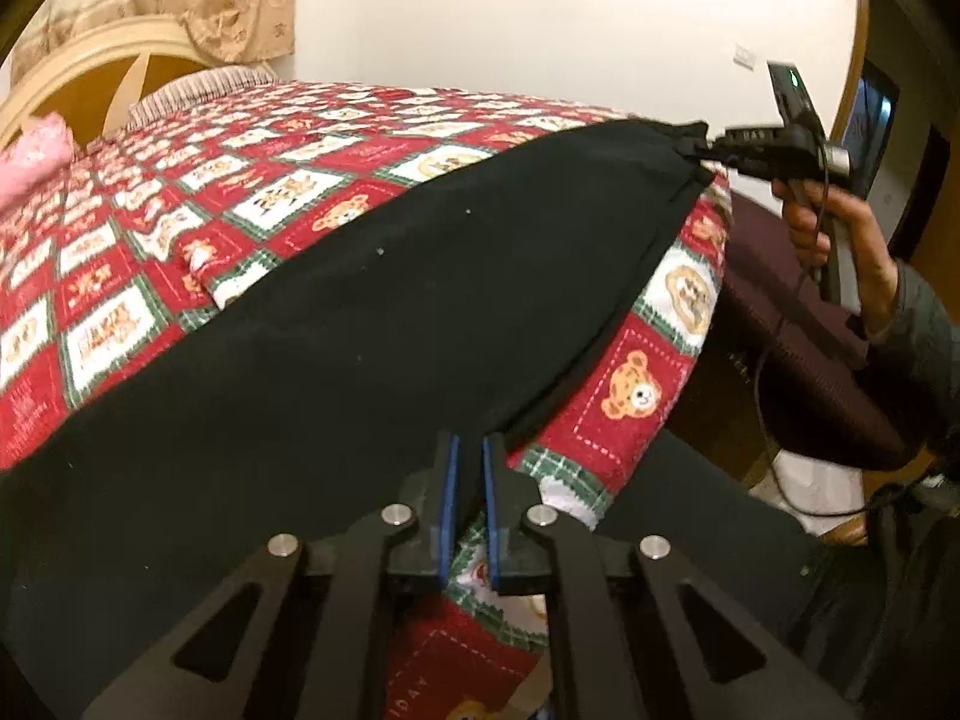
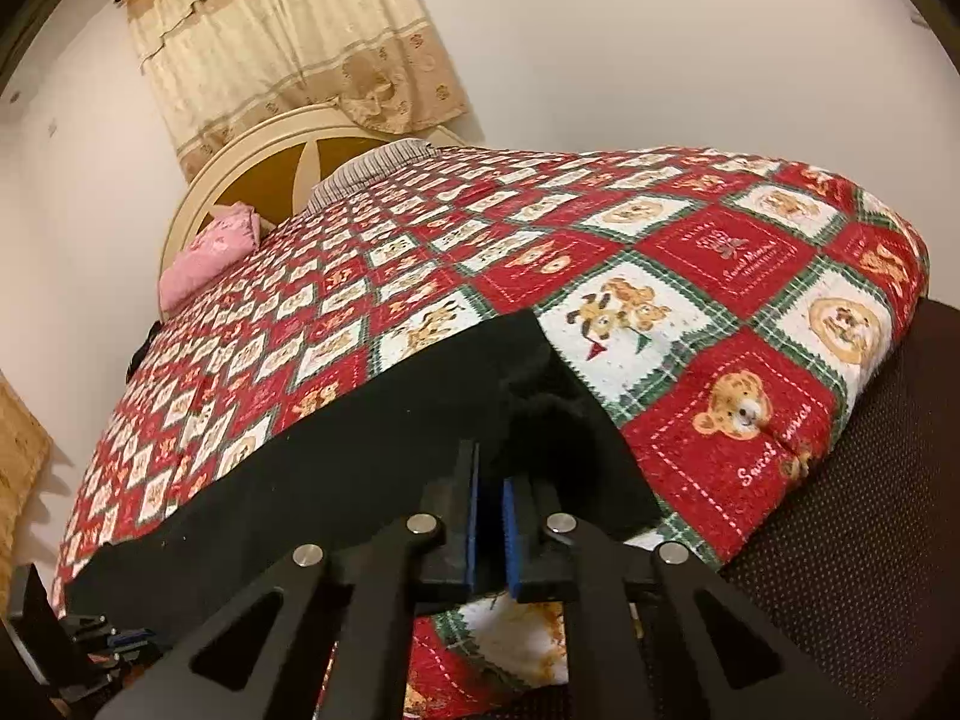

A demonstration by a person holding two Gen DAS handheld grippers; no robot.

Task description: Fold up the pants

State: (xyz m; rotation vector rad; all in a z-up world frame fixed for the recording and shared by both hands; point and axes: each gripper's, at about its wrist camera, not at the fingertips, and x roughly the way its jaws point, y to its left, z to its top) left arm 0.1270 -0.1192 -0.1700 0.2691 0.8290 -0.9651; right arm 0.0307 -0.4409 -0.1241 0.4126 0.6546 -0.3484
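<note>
Lying spread across the near edge of a bed, black pants (image 1: 336, 324), resting on a red, white and green patchwork bedspread (image 1: 144, 240) printed with teddy bears. Gripping one corner of the pants' edge, the left gripper (image 1: 471, 450), blue-padded jaws pinched nearly together on the dark cloth at the bed's near side. Gripping the other corner of the same edge, farther along the bed's border, the right gripper (image 1: 705, 150), jaws clamped on a bunched bit of black fabric, a hand (image 1: 840, 240) in a dark sleeve wrapping around its handle. Stretching in a taut dark line between the two grippers, the hem of the pants. Showing close up in the right wrist view, the right gripper (image 2: 492, 471) with blue pads drawn tight on a lump of the pants (image 2: 360, 456). Sitting at the far end of the bed, a pink pillow (image 2: 207, 252) and a striped pillow (image 2: 372, 171) against a cream arched headboard (image 2: 252, 156), beige curtains (image 2: 276, 42) hanging behind.
</note>
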